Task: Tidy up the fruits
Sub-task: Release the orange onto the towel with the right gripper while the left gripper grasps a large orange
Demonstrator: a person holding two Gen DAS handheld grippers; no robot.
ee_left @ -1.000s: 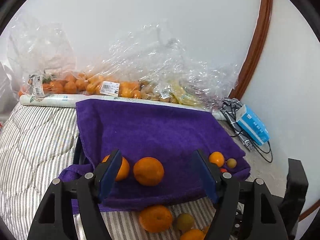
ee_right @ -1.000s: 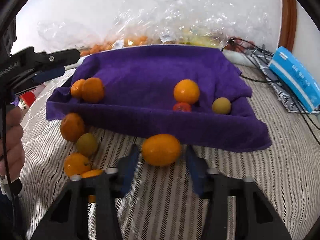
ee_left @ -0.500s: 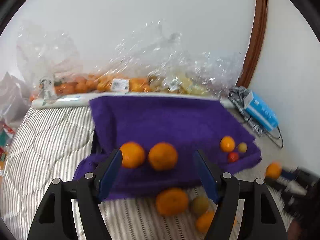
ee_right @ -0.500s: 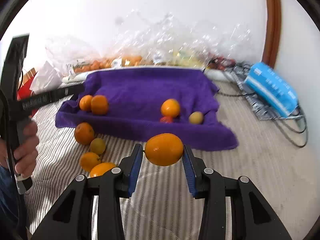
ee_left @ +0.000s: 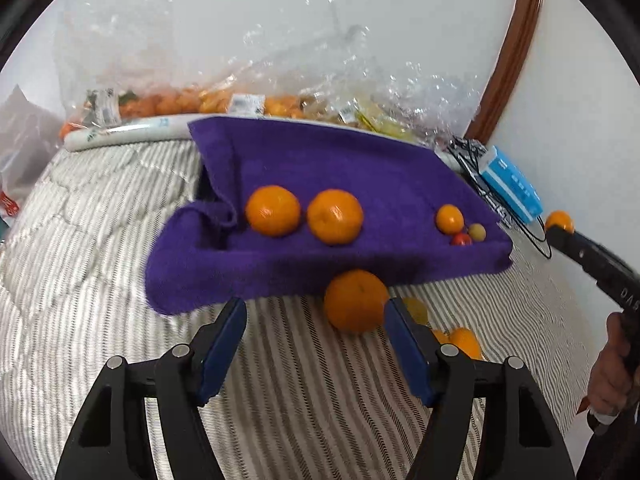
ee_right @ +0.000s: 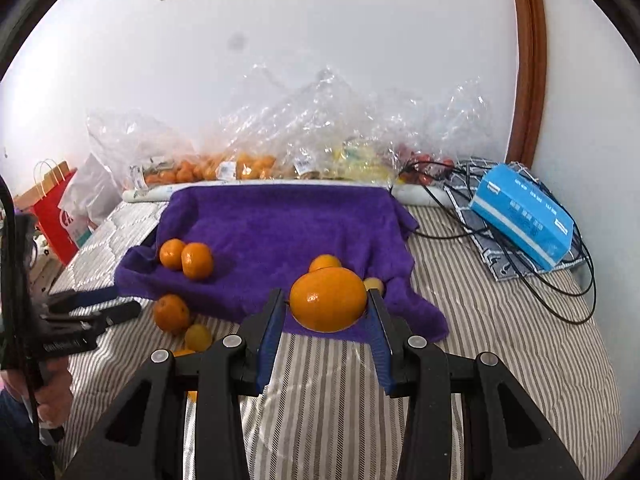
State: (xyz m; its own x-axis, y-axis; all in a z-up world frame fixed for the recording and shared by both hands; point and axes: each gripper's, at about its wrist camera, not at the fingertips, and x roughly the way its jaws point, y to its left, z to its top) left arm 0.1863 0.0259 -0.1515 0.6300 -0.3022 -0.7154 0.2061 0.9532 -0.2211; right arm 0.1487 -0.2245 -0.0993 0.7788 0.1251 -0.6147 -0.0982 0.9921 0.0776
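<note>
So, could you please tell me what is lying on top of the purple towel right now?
On the purple towel lie two oranges at its left, and a smaller orange, a yellowish fruit and a red one at its right. Whatever is underneath is covered.

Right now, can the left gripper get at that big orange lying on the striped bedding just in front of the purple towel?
Probably yes. The left gripper is empty, its jaws closing, and the orange lies uncovered just beyond its right finger. It needs a small shift right to straddle it.
</note>
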